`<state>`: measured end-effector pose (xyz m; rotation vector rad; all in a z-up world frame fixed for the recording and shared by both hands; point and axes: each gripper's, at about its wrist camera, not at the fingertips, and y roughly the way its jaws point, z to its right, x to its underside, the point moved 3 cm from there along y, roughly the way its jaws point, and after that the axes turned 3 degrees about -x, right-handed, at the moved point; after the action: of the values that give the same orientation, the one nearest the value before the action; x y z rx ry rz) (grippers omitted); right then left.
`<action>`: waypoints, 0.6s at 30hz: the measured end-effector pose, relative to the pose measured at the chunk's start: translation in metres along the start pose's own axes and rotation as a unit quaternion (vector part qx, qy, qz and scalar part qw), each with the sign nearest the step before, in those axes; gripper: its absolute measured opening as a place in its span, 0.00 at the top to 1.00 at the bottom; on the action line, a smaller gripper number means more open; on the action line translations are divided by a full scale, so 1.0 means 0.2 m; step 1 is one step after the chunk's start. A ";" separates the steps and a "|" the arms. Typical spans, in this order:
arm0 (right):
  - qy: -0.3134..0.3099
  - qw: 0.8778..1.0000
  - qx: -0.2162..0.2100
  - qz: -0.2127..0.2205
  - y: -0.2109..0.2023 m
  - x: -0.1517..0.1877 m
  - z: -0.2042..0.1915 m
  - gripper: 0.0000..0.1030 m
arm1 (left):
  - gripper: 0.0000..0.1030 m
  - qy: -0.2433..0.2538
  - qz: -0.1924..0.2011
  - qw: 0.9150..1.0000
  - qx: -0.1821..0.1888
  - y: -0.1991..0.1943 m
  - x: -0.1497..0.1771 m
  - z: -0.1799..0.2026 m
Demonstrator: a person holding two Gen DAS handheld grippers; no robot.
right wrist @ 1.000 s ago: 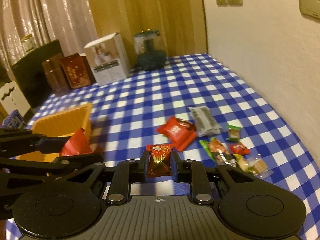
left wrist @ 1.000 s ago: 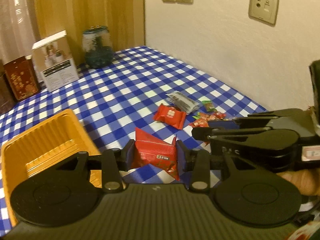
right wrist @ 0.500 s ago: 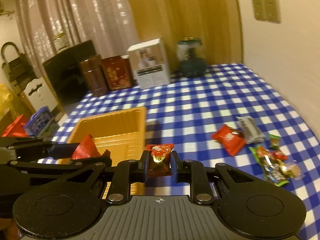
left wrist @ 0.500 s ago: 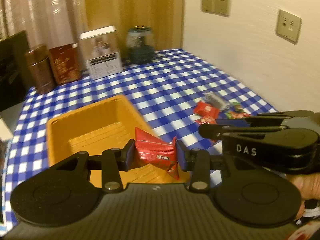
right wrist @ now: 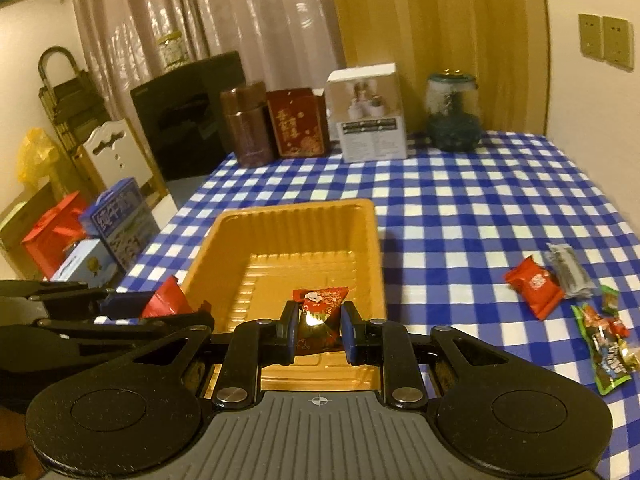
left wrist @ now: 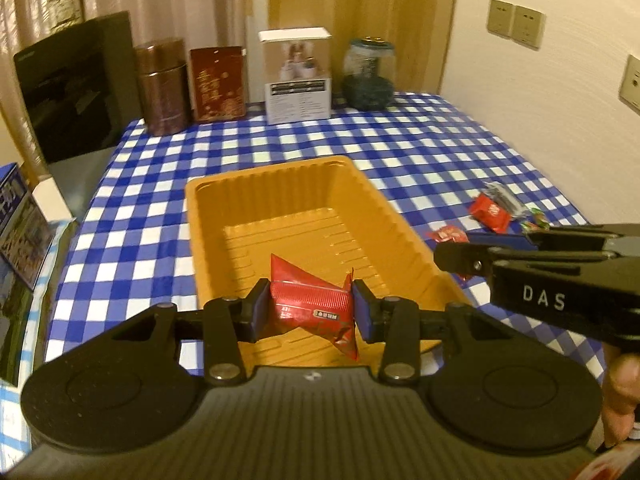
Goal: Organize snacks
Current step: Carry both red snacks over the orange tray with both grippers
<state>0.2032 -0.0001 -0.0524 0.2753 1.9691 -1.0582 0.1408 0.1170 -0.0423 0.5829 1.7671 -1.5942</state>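
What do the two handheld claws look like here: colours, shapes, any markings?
Both are matte black. The left claw has blue pads on jointed fingers with silver rivets, two round black discs, and a ribbed grey body bearing a small crosshair mark. The right claw matches; its side reads "DAS" in white letters. No cables or sleeves show.

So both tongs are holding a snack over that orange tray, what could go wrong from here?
The left tongs pinch the red triangular packet near the tray's front edge, so on release it might land on the rim or outside. The right tongs grip the small dark red candy low down; it could slip early. The two tongs sit close together and might bump.
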 end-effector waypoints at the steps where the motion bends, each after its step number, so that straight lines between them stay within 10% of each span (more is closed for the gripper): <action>1: -0.001 1.000 -0.002 -0.004 0.02 0.00 -0.01 0.78 | 0.62 -0.003 -0.003 1.000 -0.002 0.01 0.00 -0.01; 18: 0.012 1.000 -0.006 -0.025 0.15 0.00 -0.01 0.78 | 0.61 -0.023 -0.020 1.000 -0.005 0.11 0.02 -0.06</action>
<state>0.2175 0.0191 -0.0693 0.2330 2.0121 -1.0792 0.1517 0.1312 -0.0598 0.5056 1.7616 -1.6123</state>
